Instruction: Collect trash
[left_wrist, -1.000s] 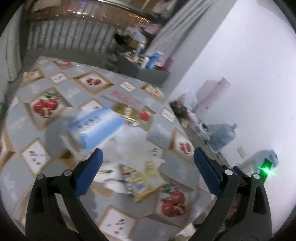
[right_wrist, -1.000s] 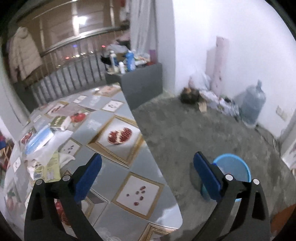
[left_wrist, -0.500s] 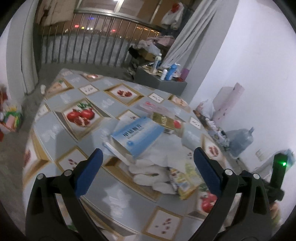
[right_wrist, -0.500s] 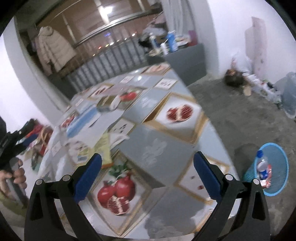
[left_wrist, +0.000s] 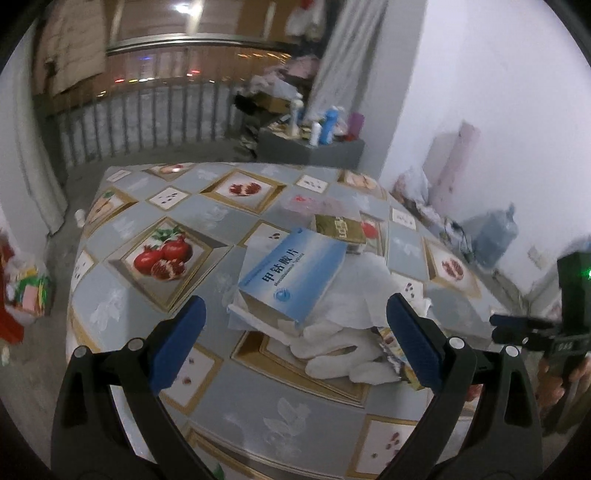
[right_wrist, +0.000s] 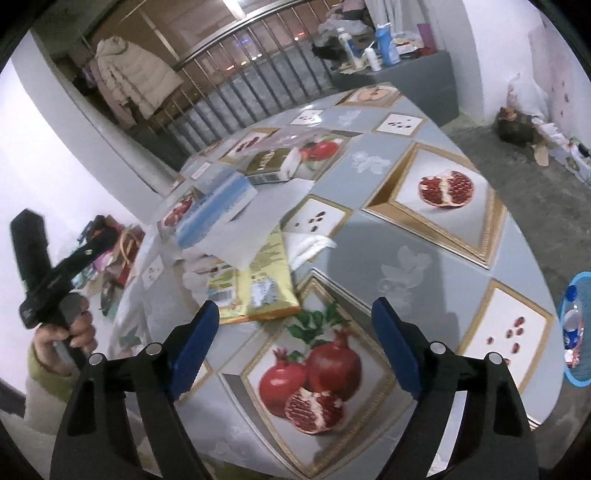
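The trash sits mid-frame on the tabletop (left_wrist: 155, 229): a blue carton (left_wrist: 295, 275), light and stiff, best pinched across its short sides, atop limp white tissue (left_wrist: 340, 347). A slick yellow wrapper (right_wrist: 264, 282) lies flat, so take an edge. The left gripper (left_wrist: 293, 341) stands wide and empty; the right gripper (right_wrist: 295, 347) has just been closing a little, nothing between its jaws.

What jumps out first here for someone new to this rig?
The loud pomegranate-print tablecloth covering the round table, then the litter heaped at its middle: a blue box lying on white paper, a gold box just behind it and a yellow snack wrapper at the near edge of the pile. Both grippers, left and right, hang open and empty, and a blue bin sits on the floor at the right.
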